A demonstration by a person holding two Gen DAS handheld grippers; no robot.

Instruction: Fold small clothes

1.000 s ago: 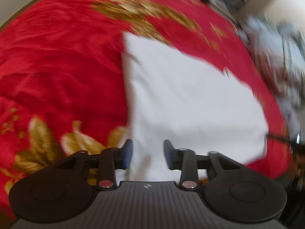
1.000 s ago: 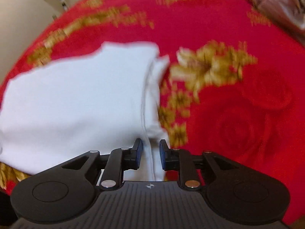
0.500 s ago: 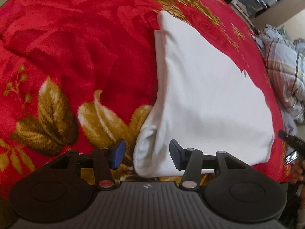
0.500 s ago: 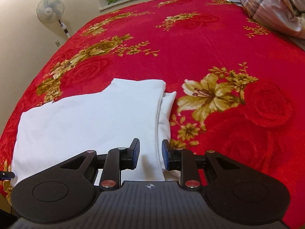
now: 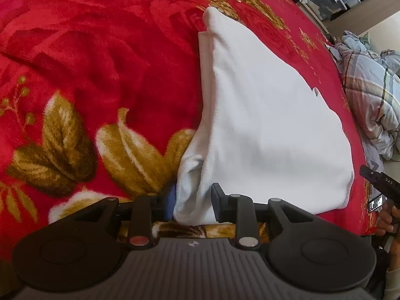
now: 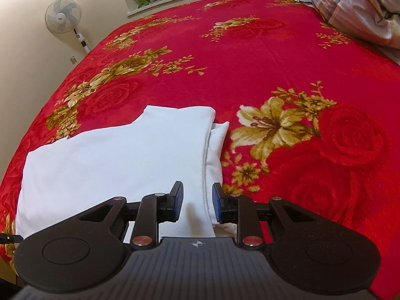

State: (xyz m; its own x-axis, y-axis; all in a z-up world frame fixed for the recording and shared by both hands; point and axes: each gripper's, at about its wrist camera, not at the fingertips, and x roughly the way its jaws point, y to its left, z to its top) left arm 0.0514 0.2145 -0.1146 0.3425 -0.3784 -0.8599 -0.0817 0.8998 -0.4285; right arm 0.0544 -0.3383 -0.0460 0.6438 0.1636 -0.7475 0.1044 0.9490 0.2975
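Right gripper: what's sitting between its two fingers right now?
In the right wrist view, the near hemmed edge of the white garment lies between the right gripper fingers, over the red blanket.

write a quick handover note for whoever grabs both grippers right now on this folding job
Left gripper: jaws closing on the near corner of the white garment, cloth bunched between them.
Right gripper: pads astride the garment's other near corner; whether they pinch it is unclear.
Garment lies partly folded, layered, on the red floral blanket.
Left: confirm both grips, make the next fold, smooth flat.
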